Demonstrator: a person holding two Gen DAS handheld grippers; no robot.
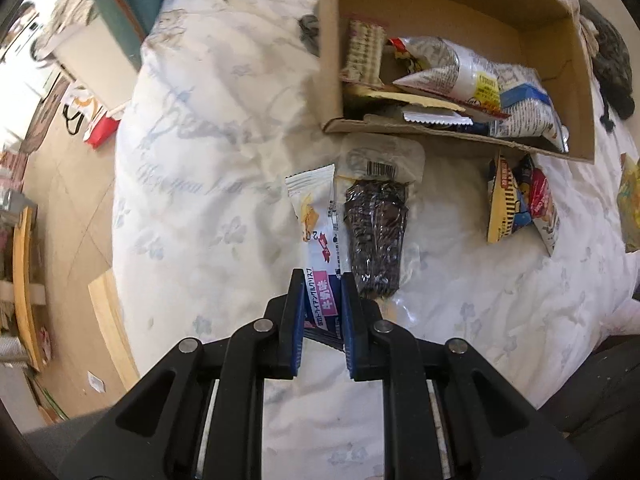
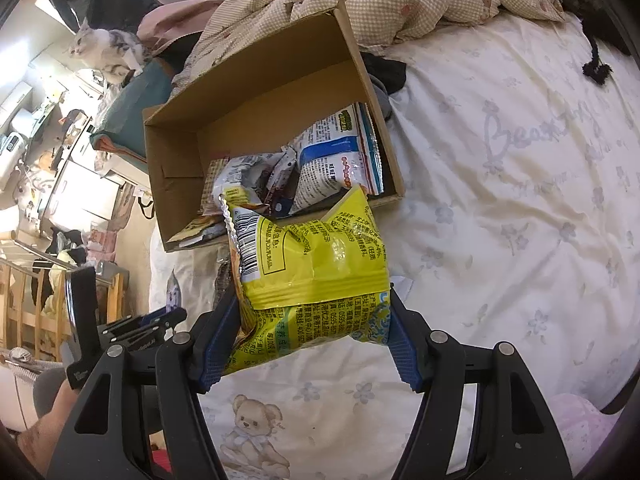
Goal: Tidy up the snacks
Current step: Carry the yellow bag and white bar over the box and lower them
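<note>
**Both claws loaded, box partly filled**

My left claw [image 1: 321, 280] is pinched narrow on the near end of a slim white snack bar wrapper with a pink label [image 1: 318, 236], which lies flat on the bed's pale floral sheet [image 1: 208, 152]. Just beside it lies a clear packet of dark seaweed-like snack [image 1: 376, 236], and farther right a yellow, blue and red triangular packet [image 1: 516, 204]. My right claw [image 2: 312, 312] is spread wider, gripping a puffy yellow foil snack bag [image 2: 316, 264] above the sheet, just short of the open brown cardboard box [image 2: 256, 92]. Several bags already sit in that box. I judge the work about half done: both held items and the loose packets remain to be boxed.
</note>
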